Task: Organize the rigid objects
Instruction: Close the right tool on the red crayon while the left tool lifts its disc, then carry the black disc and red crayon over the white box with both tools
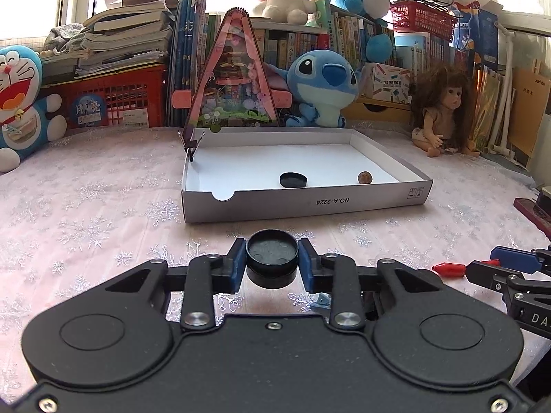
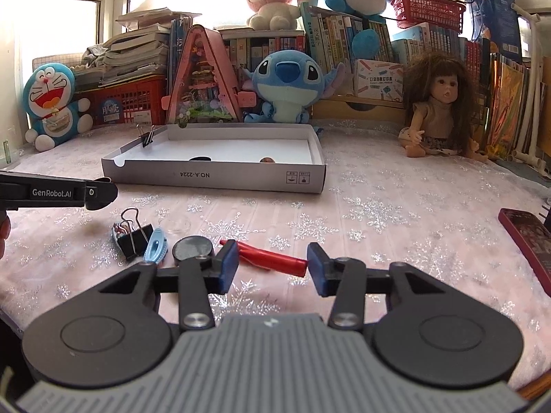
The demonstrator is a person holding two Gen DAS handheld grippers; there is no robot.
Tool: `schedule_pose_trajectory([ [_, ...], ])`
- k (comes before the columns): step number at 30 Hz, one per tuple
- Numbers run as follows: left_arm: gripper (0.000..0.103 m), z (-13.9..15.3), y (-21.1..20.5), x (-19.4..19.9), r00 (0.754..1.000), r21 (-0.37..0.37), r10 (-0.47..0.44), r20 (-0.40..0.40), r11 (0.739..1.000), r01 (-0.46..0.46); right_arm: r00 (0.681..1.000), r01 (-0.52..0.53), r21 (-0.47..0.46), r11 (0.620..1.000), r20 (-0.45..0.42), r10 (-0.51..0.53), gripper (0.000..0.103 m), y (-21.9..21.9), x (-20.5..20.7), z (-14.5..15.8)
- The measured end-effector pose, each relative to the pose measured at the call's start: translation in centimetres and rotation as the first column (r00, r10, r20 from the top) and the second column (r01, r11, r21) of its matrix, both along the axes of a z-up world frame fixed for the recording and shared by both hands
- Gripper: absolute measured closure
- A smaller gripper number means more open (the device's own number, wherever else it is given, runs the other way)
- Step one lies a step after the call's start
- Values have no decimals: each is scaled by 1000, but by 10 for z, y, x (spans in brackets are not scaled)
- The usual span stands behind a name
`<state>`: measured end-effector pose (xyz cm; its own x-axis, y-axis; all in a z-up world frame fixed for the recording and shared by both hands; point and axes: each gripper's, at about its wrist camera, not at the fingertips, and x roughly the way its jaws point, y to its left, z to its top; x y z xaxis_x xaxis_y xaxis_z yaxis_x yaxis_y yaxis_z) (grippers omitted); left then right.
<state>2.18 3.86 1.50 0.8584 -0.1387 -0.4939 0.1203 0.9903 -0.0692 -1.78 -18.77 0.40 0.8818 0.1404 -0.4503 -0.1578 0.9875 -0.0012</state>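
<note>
we see the left gripper clamped on a black round cap, just short of the white box. the right gripper stands part open around a red pen (pads not touching it).

The right hand-held gripper hangs low over the worktop, a red pen lying between its parted blue pads without clear contact. Left of it lie a black binder clip, a light-blue clip and a dark round cap. Behind stands a shallow cardboard box.
</note>
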Motion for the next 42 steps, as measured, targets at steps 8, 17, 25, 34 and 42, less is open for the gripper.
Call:
schedule_pose_trajectory([
  [8,73,-8,-3,-1,999,14,-15,-44,1000,16,1000,11,5,1000,-7,-11,54,-5,1,2],
  [17,73,-12,-3,8,998,14,-8,-67,1000,9,1000,14,-3,1000,-13,-14,54,-5,1,0],
  [25,73,9,0,7,1000,-14,-22,-9,1000,22,1000,8,-1,1000,-9,-8,54,-7,8,6],
  [34,73,34,3,39,999,-31,21,-24,999,-22,1000,17,71,997,-7,-17,54,-21,46,25],
  [42,73,49,6,87,997,-39,67,-41,997,-68,999,10,120,993,-43,-4,54,-28,105,39],
])
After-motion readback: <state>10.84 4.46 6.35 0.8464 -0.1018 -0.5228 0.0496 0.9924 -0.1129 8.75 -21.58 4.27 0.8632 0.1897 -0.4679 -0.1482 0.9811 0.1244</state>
